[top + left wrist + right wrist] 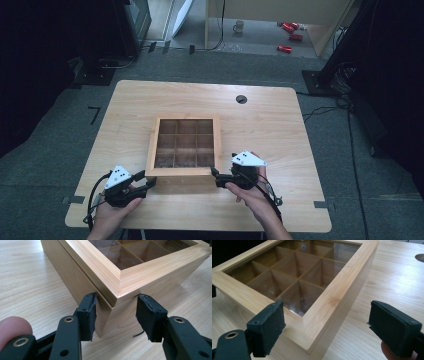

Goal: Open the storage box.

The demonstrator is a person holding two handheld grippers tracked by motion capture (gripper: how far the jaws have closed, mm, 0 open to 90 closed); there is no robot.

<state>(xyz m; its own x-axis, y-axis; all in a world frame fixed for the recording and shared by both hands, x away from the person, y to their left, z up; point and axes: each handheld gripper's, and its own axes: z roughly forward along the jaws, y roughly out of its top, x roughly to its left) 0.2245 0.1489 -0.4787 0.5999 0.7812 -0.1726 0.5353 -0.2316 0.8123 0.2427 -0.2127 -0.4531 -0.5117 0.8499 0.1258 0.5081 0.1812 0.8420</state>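
1. The left gripper (116, 315) has its jaws straddling the near left corner of the wooden box (184, 172). One pad (89, 315) lies against the box's side wall just under the lid's seam; the other pad (147, 315) stands a little off the front wall, so the jaws sit around the corner without a clear pinch from both sides.
2. The right gripper (327, 332) has its jaws spread wide around the near right corner of the same box (332, 300). Neither pad touches the wood; the corner lies between them.
3. In the high view the left gripper (142, 186) sits at the box's near left corner and the right gripper (216, 176) at its near right corner, each held in a hand.
4. The box stands directly ahead of both grippers, its lid down. Through the lid's clear pane (294, 272) a grid of wooden compartments shows.
5. The table (280, 130) carries the box; beyond the box, far from the grippers, is a round cable hole (241, 99).
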